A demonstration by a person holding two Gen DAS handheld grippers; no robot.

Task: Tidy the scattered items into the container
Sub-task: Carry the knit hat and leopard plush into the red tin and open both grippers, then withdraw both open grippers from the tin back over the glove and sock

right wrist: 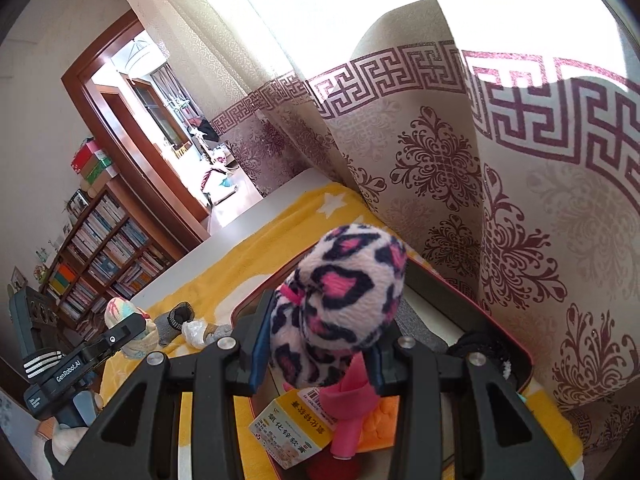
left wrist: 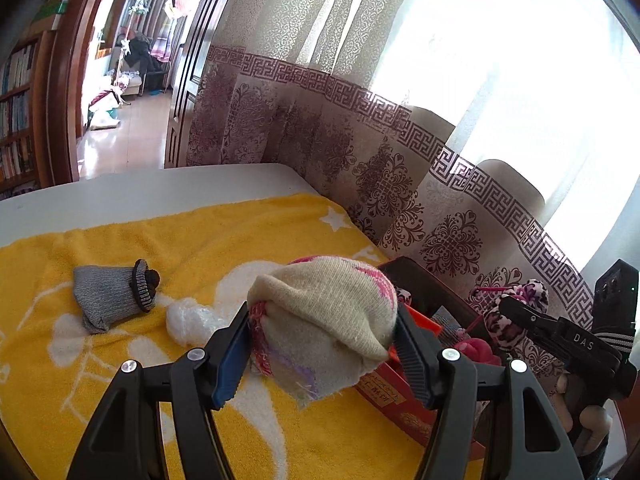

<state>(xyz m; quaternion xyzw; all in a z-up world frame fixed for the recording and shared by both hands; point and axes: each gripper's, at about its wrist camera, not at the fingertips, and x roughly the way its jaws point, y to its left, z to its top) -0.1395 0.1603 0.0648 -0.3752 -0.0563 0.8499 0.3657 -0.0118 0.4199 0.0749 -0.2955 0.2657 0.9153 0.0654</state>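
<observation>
We are squeezing a cream sock bundle in the left gripper at the centre of the left view, above the yellow towel. Our right gripper is clamping a leopard-print sock over the red box in the lower middle of its view. A grey sock and a white wad are lying on the towel, left of centre.

Cream sock ball held aloft, leopard-print sock over red box
</observation>
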